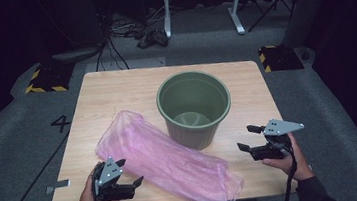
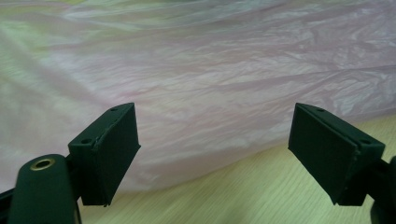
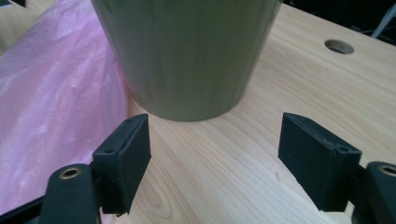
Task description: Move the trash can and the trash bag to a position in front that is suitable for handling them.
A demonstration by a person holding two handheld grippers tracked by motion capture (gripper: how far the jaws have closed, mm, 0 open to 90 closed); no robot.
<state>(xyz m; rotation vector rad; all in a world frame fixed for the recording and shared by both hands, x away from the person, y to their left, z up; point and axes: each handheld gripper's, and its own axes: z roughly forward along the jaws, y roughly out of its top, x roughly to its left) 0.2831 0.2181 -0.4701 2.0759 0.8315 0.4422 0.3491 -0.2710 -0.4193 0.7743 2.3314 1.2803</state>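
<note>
We see a wooden table (image 1: 115,94) on grey carpet (image 1: 14,133); near its front edge our left gripper (image 1: 134,184) and right gripper (image 1: 249,138) gape wide by the pink bag (image 1: 162,157) and green bin (image 1: 195,109)

Both grippers, left gripper (image 1: 135,181) and right gripper (image 1: 247,137), are black with 2 blocky jaws, a grey 3-cornered plate behind the fingers, trailing black cables, and dark sleeves.

High view overhead facing forward, gripper views low and close, all sharing pink bag (image 1: 165,159)

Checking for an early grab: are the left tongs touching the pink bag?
Apart. The left gripper view shows the left tongs open, bare table between them and the pink bag.
</note>
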